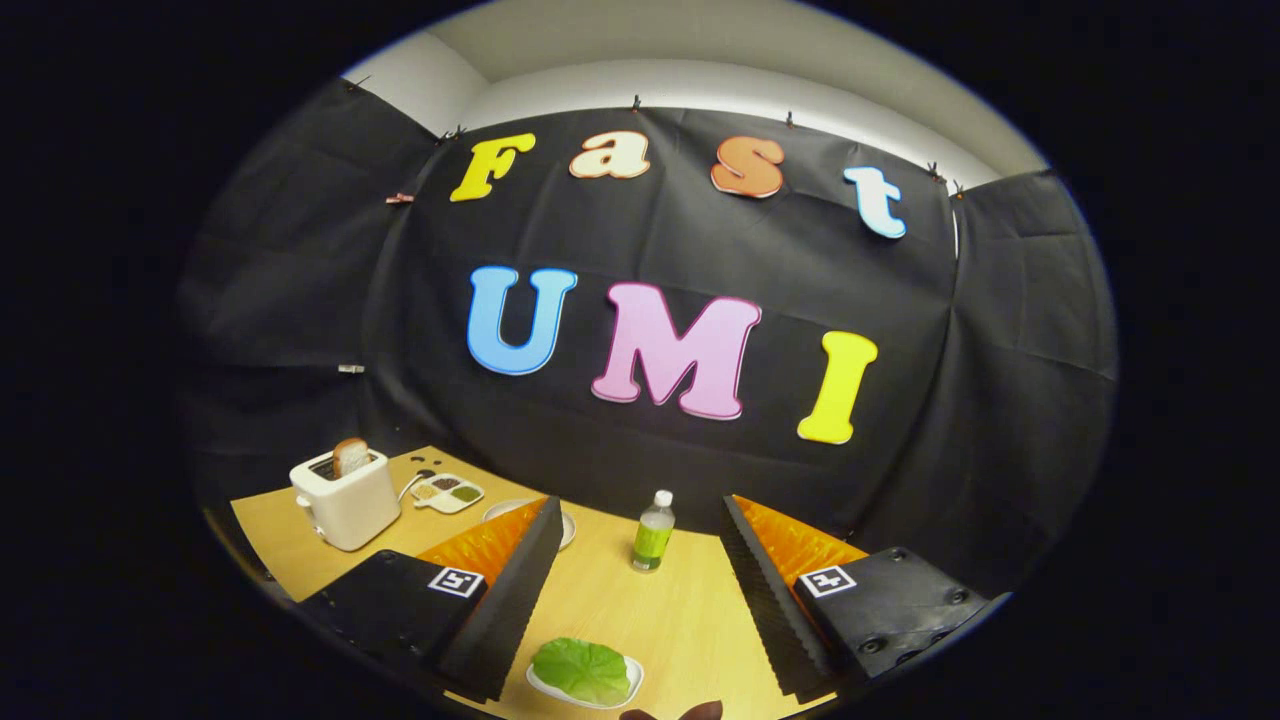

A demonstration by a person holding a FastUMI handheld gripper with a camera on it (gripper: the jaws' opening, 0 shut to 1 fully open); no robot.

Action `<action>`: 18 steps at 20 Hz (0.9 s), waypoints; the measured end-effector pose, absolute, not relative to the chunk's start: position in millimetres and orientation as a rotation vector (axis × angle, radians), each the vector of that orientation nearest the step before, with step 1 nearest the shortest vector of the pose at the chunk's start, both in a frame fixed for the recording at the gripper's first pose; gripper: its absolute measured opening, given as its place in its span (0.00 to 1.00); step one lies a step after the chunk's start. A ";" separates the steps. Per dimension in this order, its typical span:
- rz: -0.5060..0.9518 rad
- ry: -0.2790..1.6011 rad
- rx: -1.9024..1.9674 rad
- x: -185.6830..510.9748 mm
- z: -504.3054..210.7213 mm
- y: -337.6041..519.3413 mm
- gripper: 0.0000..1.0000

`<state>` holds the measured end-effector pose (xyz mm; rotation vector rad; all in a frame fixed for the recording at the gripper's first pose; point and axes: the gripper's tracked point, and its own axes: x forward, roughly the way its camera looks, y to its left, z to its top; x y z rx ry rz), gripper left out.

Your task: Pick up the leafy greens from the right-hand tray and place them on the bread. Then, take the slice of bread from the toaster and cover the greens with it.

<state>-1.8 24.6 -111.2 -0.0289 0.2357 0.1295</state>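
Leafy greens (581,668) lie nearest, a flat green leaf on a small white tray (632,684) set on the wooden surface (610,600), low between the 2 fingers of the tool (640,590). The fingers stand wide apart with nothing held, and the leaf sits closer to the left one; this spread suits a descent onto the leaf, so I judge the pick-up has not yet begun. A white toaster (346,497) stands well apart, beyond the left finger, with 1 slice of bread (350,456) upright in its slot, left there for the later covering step. Near the toaster is a small divided dish (447,492) with dark and green contents. A white plate (566,527) shows partly behind the left finger; whether the base bread rests on it I cannot tell. A green bottle (653,532) stands upright on the surface beyond the fingers, between them, and could be knocked on the way from the tray toward the plate.
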 end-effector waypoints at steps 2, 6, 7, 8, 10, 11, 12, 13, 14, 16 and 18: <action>0.165 0.301 -0.027 -5.7 -141.7 32.0 0.98; 0.219 0.408 -0.034 -12.1 -198.9 39.9 0.98; 0.234 0.439 -0.029 -14.4 -213.5 42.2 0.98; 0.246 0.466 -0.023 -16.3 -227.8 44.2 0.98; 0.274 0.523 -0.007 -18.0 -252.4 50.9 0.98; 0.288 0.549 -0.003 -19.0 -265.6 54.4 0.98; 0.303 0.575 0.000 -19.5 -276.1 58.3 0.98; 0.315 0.601 -0.003 -20.9 -289.3 60.0 0.98; 0.327 0.627 -0.010 -22.5 -302.5 61.0 0.98; 0.350 0.666 -0.026 -26.2 -324.9 62.5 0.98; 0.377 0.708 -0.034 -28.1 -346.9 68.8 0.98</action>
